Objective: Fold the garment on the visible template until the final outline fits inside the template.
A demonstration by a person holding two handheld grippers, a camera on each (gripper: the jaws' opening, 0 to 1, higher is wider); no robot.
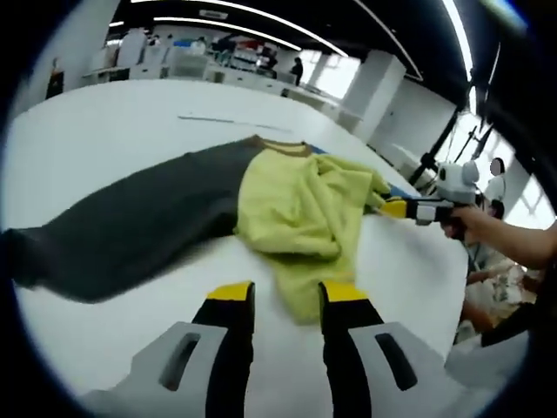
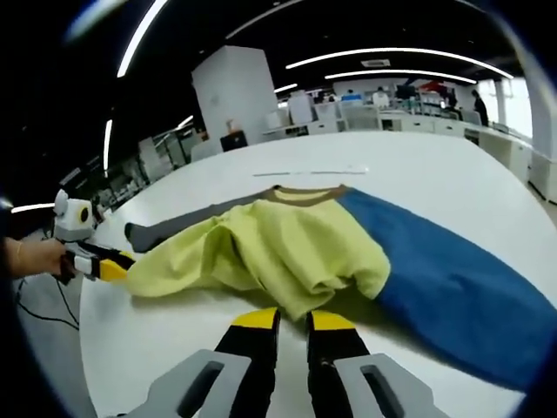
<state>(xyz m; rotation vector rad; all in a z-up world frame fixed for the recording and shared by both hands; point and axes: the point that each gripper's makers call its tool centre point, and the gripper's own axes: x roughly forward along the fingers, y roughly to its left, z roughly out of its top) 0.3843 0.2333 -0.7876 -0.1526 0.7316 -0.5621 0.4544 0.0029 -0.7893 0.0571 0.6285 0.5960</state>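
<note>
One limp, light garment (image 1: 287, 209) is seen rumpled on the white surface (image 1: 113, 122) and is judged best taken at its hem corners. The left gripper (image 1: 287, 294) fingers are held apart around a yellow hem tip. The right gripper (image 2: 293, 320) fingers are nearly together at a fold, and whether cloth is pinched cannot be told.

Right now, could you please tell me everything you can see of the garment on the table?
The garment is soft, cloth-like and tri-coloured: a yellow-green body, one dark grey sleeve, one blue sleeve and a tan collar. It lies on the white table, body rumpled and folded over itself, sleeves spread outward. One tool seems to pinch a yellow corner at one edge; another meets the near hem.
</note>
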